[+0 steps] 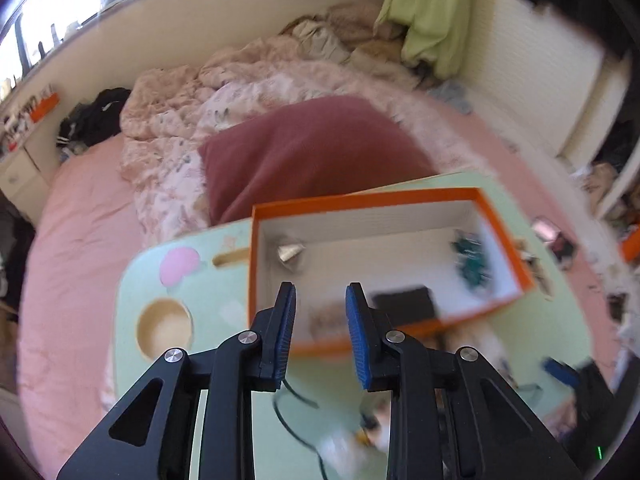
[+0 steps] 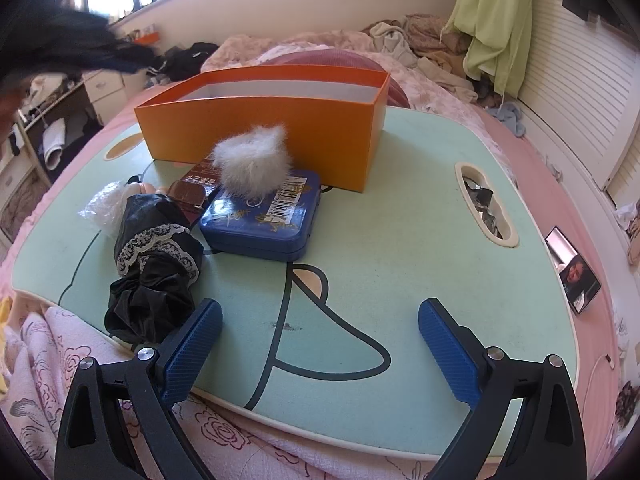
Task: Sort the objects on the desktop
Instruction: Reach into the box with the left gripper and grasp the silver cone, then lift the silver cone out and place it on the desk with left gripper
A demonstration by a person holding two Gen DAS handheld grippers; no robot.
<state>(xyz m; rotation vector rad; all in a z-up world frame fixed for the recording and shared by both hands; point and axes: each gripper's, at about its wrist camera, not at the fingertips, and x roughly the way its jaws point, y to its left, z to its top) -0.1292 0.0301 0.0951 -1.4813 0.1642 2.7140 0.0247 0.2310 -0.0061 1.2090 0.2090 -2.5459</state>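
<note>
An orange box (image 1: 368, 200) stands on the green lap table (image 1: 180, 280). Inside it lie a silvery piece (image 1: 290, 252), a teal item (image 1: 472, 260) and a flat black item (image 1: 404, 304). My left gripper (image 1: 321, 286) hangs above the box's near wall, its jaws narrow but open, with nothing between the pads. In the right wrist view the orange box (image 2: 260, 128) sits behind a white fluffy ball (image 2: 252, 164), a blue tin (image 2: 264, 216), brown sunglasses (image 2: 192, 192) and a black lace bundle (image 2: 152, 256). My right gripper (image 2: 320, 306) is wide open and empty over the table's front.
The lap table (image 2: 400, 240) rests on a pink bed with rumpled quilts and a dark red pillow (image 1: 312, 152). A clear plastic bag (image 2: 104, 204) lies left of the bundle. A phone (image 2: 572, 270) lies on the bed at the right. A table slot (image 2: 486, 206) holds scraps.
</note>
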